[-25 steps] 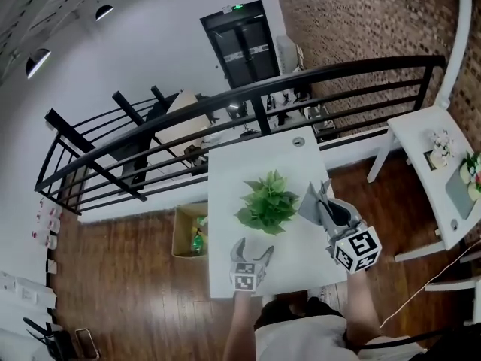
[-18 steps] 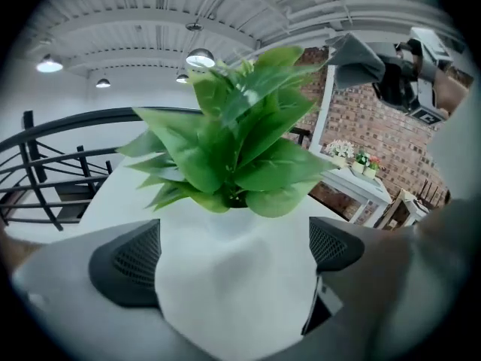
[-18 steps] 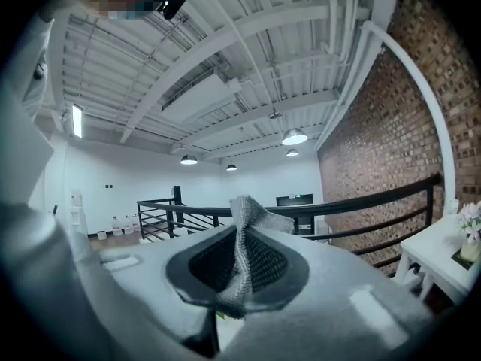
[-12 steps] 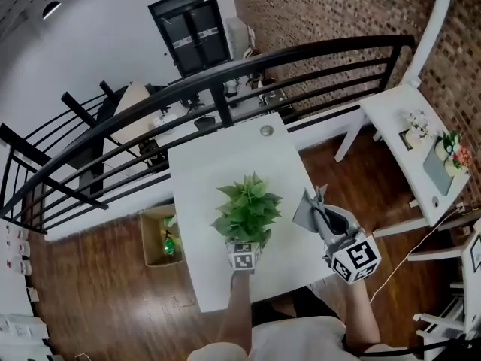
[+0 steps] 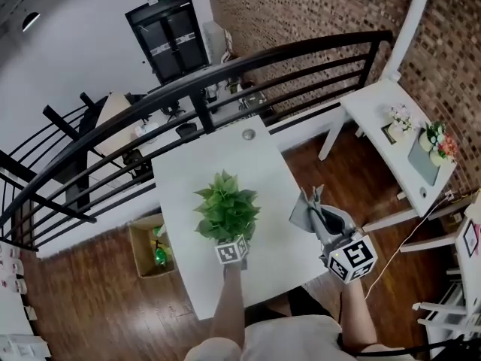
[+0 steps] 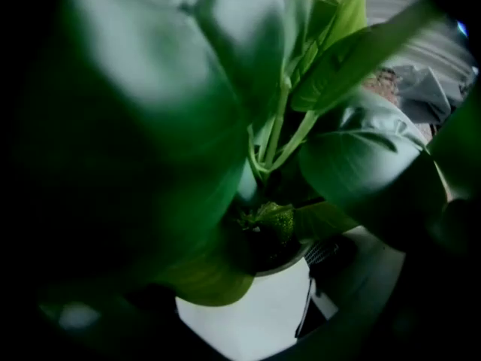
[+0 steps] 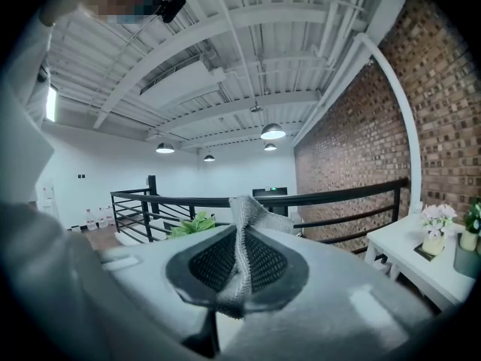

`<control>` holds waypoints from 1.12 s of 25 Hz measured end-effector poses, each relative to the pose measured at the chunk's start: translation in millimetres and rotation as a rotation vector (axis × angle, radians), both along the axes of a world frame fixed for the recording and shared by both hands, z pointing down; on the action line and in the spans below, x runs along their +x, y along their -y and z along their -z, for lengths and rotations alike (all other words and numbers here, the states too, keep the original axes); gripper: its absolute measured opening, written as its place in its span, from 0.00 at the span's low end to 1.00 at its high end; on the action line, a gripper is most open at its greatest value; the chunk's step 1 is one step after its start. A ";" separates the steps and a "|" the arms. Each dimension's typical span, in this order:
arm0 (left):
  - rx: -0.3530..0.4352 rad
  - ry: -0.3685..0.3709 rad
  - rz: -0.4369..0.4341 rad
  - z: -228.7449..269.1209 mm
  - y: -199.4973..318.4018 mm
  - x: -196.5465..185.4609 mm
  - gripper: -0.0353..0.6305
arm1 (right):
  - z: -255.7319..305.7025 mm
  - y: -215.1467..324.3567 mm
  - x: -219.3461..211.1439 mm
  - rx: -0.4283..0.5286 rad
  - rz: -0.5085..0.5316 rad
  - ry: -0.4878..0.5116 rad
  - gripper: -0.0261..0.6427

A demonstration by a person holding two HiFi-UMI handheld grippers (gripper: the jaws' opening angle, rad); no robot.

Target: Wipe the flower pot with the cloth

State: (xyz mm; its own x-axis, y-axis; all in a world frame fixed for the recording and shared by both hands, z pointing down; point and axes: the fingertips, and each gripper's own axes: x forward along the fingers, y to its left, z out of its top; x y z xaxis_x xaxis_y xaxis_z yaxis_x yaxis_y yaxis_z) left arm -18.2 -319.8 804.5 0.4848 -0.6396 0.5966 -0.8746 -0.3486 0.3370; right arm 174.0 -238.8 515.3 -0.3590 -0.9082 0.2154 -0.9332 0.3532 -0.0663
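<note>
Left tool [image 5: 231, 245] clamps pot [image 6: 255, 314], right tool [image 7: 240, 256] clenched on cloth [image 5: 303, 215]; wiping not started, next swing cloth left onto pot wall

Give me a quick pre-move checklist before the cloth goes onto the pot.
1. Cloth secured: right gripper has its jaws shut on the cloth. Ok.
2. Left gripper at the flower pot: the white wall sits right in front of it. Ok.
3. Left grip firm: leaves crowd its view. Cannot tell.
4. Cloth on pot: it is held apart, to the plant's right. Not ok.
5. Path across the table: bare between cloth and plant. Ok.
6. Pot upright: foliage hides it from the head view. Cannot tell.
</note>
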 end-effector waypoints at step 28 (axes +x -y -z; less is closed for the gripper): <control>-0.004 -1.122 -0.333 311.4 -55.9 -2.5 0.84 | 60.5 8.9 -181.7 0.225 0.721 -0.064 0.06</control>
State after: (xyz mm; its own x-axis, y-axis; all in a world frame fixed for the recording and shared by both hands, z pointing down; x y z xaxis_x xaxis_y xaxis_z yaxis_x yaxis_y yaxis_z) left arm -20.7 -263.9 493.1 0.8843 -0.3803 -0.2708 0.0488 -0.5015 0.8638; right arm -7.7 -247.7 454.8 -0.8733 -0.4781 0.0936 -0.4659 0.8758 0.1260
